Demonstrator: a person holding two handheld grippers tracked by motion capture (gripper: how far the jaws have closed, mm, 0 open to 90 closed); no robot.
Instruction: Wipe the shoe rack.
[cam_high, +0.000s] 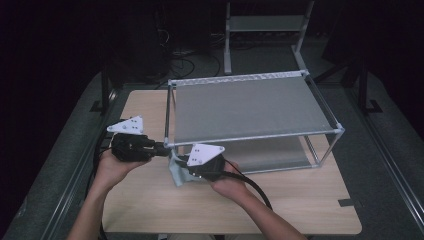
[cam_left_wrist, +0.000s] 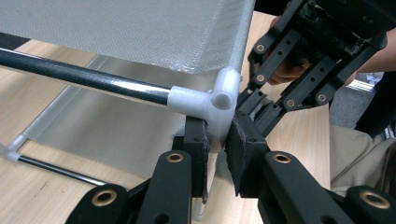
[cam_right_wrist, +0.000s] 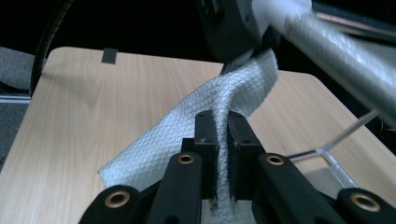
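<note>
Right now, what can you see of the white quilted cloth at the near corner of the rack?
The white quilted cloth is a soft fabric strip with a fine diamond weave. It hangs from under the white plastic corner joint of the mesh-topped rack, crosses the wooden table slanting, and ends in a loose corner. The right hand-held gripper is shut on its middle, pinching a fold upright. In the high view it looks grey and bunched by that corner.

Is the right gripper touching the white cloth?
Touching. The right gripper view shows the right gripper with its jaws pinched on the white cloth, the fabric running between them.
</note>
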